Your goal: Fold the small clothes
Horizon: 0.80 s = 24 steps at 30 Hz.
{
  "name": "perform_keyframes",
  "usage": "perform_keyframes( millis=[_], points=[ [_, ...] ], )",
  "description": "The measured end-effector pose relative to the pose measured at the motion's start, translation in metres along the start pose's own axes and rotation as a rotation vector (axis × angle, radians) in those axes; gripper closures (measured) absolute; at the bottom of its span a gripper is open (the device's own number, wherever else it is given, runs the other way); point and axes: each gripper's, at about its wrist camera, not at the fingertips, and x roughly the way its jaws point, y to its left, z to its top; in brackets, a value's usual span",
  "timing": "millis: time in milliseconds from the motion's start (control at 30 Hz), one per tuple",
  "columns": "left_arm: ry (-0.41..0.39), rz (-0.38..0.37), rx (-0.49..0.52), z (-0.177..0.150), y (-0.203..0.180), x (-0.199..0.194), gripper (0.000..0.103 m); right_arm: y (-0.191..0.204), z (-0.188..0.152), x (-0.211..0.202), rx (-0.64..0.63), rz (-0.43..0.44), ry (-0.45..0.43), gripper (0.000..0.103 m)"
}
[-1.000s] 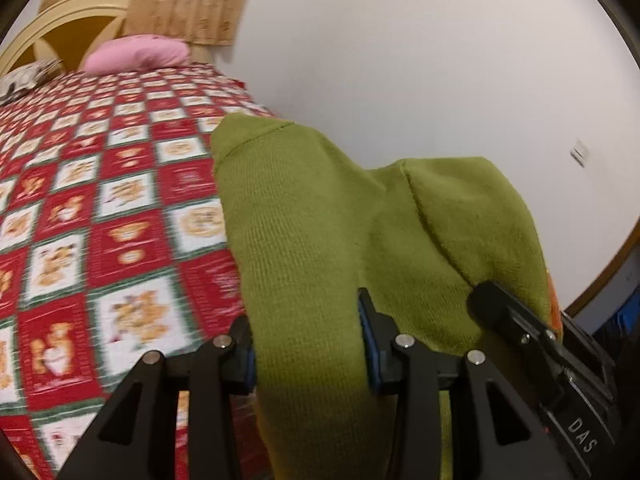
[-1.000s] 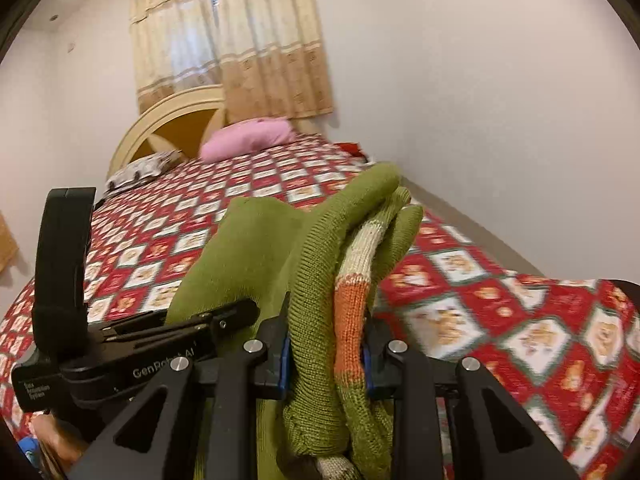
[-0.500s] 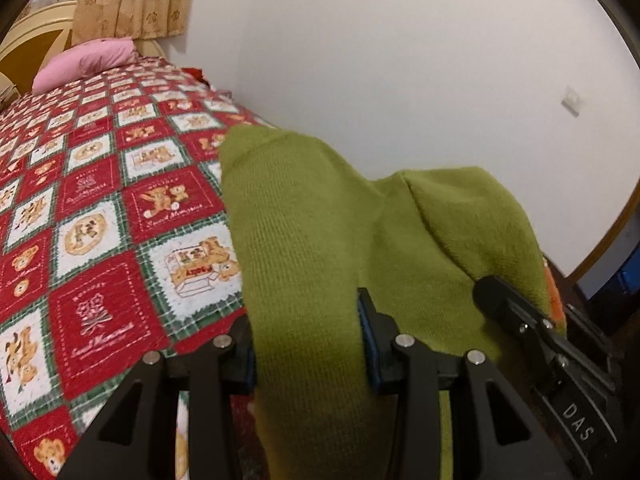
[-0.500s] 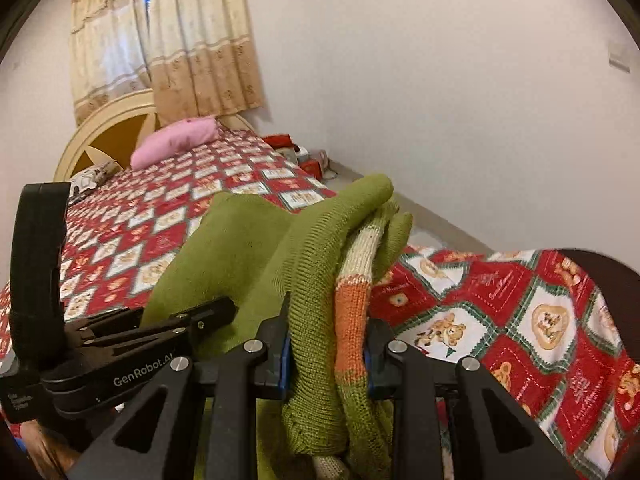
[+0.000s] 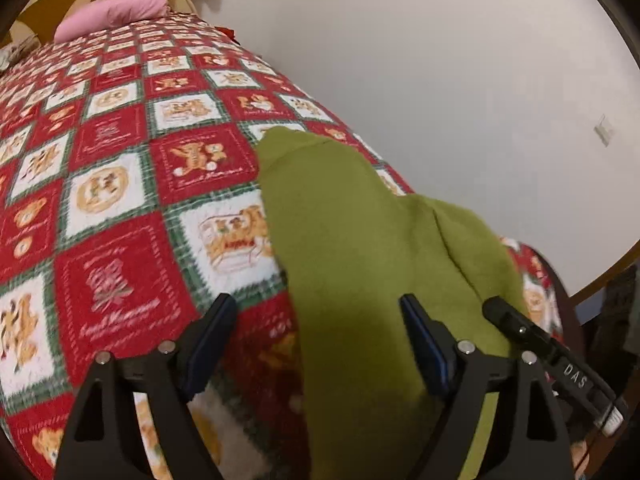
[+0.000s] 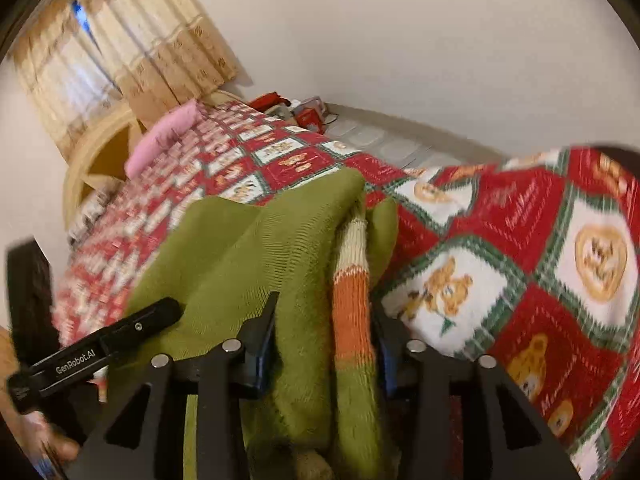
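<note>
Left wrist: left tool [image 5: 316, 320] opening wide, green sweater [image 5: 360, 232] loose between; right tool [image 6: 324, 328] opening around sweater.

We see a bed covered by a red, white and green teddy-bear quilt [image 5: 120, 208], with a pink pillow [image 5: 112, 12] by the arched cream headboard [image 6: 96, 160]. Beige curtains [image 6: 120, 52] hang behind it, beside a plain white wall [image 5: 420, 80] with a pale tiled floor [image 6: 380, 140] at its foot

Your left gripper [image 5: 316, 312]: angled down, jaws opening wide; your right gripper [image 6: 324, 320]: angled down, jaws opening. Cloth lies between both.
</note>
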Motion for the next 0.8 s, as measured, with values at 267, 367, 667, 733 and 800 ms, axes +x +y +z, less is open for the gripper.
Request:
perform_keyframes(
  millis=[267, 367, 667, 733, 800],
  points=[
    [-0.065, -0.07, 0.006, -0.036, 0.003, -0.046, 0.017, 0.002, -0.044, -0.073, -0.029, 0.0, -0.065, 0.053],
    [-0.041, -0.084, 0.015, -0.058, -0.005, -0.048, 0.017, 0.011, -0.063, -0.078, -0.071, 0.008, -0.015, 0.053],
    [-0.008, 0.02, 0.112, -0.093, -0.03, -0.042, 0.017, 0.019, -0.095, -0.076, -0.15, -0.093, 0.035, 0.06],
    [-0.012, 0.042, 0.123, -0.096, -0.032, -0.043, 0.02, 0.016, -0.098, -0.08, -0.155, -0.091, 0.029, 0.07],
    [-0.013, 0.039, 0.136, -0.099, -0.034, -0.044, 0.032, 0.02, -0.101, -0.082, -0.186, -0.094, 0.024, 0.075]
  ],
)
